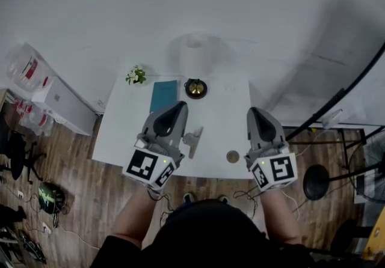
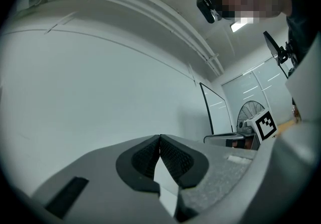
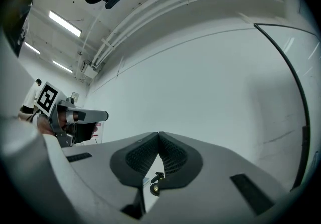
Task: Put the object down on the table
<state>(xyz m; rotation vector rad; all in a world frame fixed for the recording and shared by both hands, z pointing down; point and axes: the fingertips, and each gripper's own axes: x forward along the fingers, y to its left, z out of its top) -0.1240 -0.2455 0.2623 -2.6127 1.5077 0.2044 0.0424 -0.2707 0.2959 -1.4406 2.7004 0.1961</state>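
Head view shows a white surface [image 1: 222, 122] with a small grey object [image 1: 194, 139] lying on it near the front edge. The person holds both tongs up over the surface, well apart. The grey object shows just to the right of the left tongs [image 1: 178, 107]. These are shut tight with nothing in them. The right tongs [image 1: 255, 112] are shut and empty too. Further back sit a teal book [image 1: 163, 95] and a little plant [image 1: 136, 75].
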